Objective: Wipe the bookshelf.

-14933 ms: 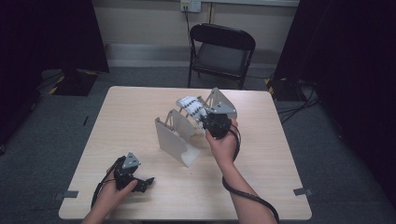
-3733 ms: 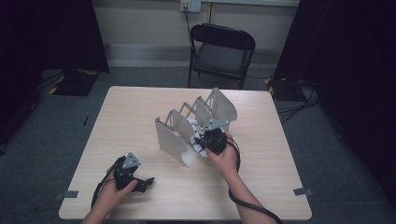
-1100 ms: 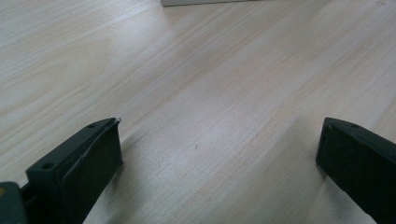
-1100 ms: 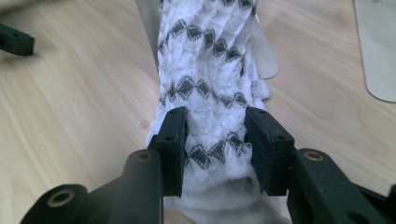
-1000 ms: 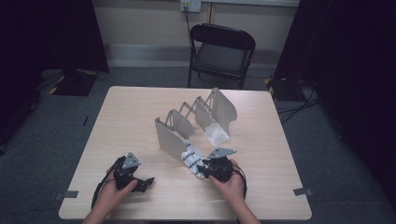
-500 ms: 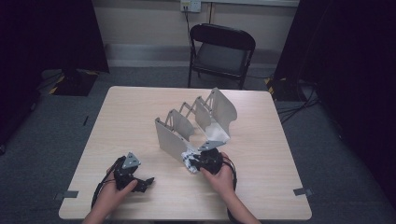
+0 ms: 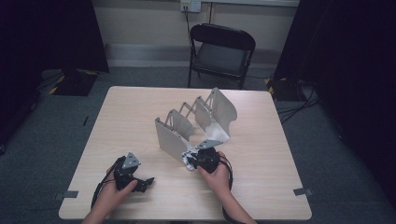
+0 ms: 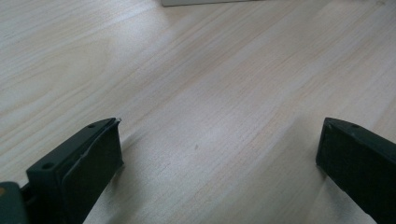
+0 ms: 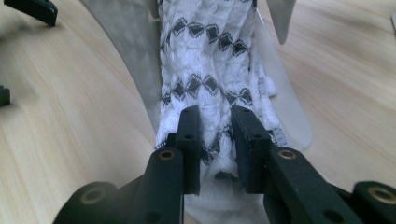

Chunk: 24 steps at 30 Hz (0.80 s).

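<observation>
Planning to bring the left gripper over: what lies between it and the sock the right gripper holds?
In the high view, bare table lies between the left gripper and the sock.

Right tool (image 9: 215,126) pinched narrow, left tool (image 8: 219,154) wide

A pale wooden table (image 7: 140,116) bears a metal rack (image 7: 196,123).

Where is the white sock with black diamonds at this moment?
The sock lies over the near end plate of the metal rack, pinched by the right gripper; in the high view it is near the table's front middle.
</observation>
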### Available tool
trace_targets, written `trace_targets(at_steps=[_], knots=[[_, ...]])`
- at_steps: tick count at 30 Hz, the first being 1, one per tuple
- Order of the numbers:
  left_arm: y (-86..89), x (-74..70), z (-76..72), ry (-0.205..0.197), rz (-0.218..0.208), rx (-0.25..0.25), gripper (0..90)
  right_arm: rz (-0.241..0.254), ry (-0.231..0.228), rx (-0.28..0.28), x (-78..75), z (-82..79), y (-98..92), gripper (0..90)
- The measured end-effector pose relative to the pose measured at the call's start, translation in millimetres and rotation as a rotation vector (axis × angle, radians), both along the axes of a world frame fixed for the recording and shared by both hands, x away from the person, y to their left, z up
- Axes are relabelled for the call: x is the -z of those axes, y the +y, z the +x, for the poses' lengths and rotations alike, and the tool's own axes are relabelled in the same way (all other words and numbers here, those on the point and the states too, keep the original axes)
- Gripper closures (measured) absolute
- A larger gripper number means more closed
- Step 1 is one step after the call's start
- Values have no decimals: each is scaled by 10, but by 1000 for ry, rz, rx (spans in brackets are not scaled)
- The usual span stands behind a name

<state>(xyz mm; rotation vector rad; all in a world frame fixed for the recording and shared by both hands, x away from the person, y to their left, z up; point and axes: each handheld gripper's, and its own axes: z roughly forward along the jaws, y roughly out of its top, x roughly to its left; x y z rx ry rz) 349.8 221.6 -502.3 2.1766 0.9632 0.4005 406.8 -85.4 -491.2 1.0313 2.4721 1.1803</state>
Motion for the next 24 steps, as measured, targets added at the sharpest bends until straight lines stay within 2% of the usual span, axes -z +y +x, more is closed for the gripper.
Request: trace_targets(at_steps=[4, 5, 6, 7, 9, 11, 14, 16, 20, 24], knots=[[1, -2, 0, 2, 2, 2, 0, -20, 25, 11, -27, -49, -92, 735], [1, -2, 0, 2, 2, 2, 0, 7, 54, 38, -36, -66, -126, 703], [1, -2, 0, 2, 1, 2, 0, 31, 63, 58, -50, -81, -144, 683], [1, -2, 0, 2, 2, 2, 0, 49, 40, 61, -77, -103, -157, 661], [1, -2, 0, 2, 1, 2, 0, 35, -5, 60, -114, -131, -142, 641], [1, -2, -1, 1, 2, 2, 0, 36, 5, 44, -92, -119, -104, 641], [2, -4, -3, -1, 5, 1, 2, 18, 1, 44, -60, -86, -56, 714], [0, -1, -4, -2, 2, -1, 2, 30, -16, 46, -71, -52, -17, 750], [3, -4, -2, -2, 7, 3, 2, 21, -13, 16, -69, 52, 94, 751], [0, -1, -2, 0, 1, 0, 1, 23, -15, 7, -34, 91, 123, 733]])
